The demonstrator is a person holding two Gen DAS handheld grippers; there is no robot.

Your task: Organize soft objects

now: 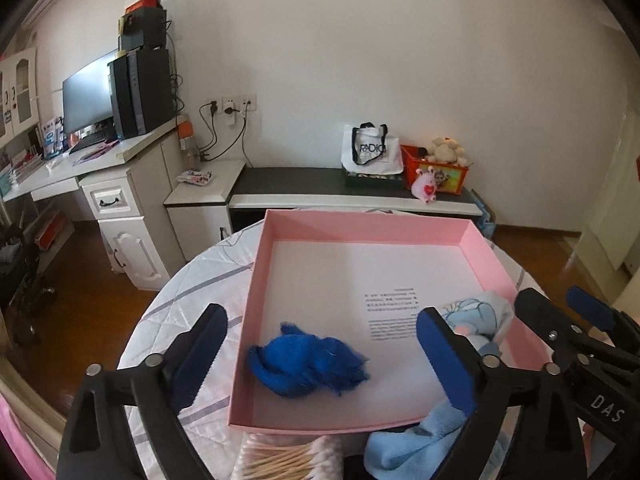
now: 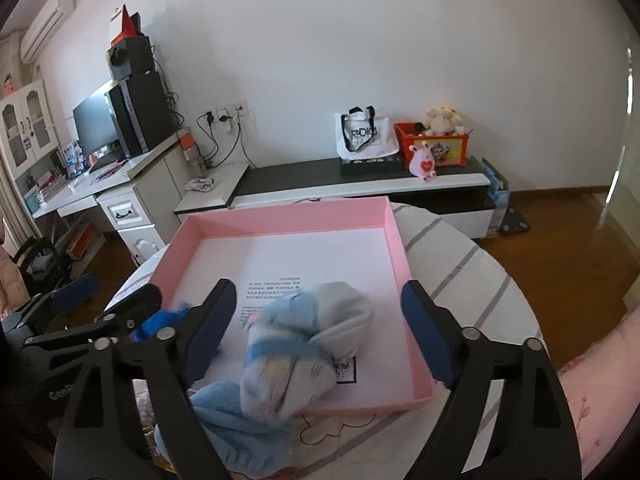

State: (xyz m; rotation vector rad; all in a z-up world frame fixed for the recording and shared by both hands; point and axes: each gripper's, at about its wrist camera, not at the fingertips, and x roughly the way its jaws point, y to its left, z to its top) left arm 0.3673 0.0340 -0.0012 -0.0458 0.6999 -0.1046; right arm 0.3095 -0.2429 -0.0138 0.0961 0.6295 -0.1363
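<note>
Right wrist view: our tongs [image 2: 316,308], both pairs spread wide, hang over the box [image 2: 416,360]; bundle [image 2: 304,344] seems just dropped in; next, the towel [image 2: 224,420].

left gripper [image 1: 320,356]: jaws spread wide, nothing between the pads, tilted down and forward. blue pads face each other; the left finger [image 1: 200,352] sits outside the near-left side, the right finger [image 1: 444,360] further in. right gripper [image 2: 316,332]: jaws also spread wide, pads gripping nothing, same downward tilt. both units sit side by side, close together: in the left wrist view the right gripper [image 1: 560,320] shows at the right edge, and in the right wrist view the left gripper [image 2: 108,300] shows at the left edge. the person's right forearm [image 2: 596,380], in a pink sleeve, shows at the right edge.
</note>
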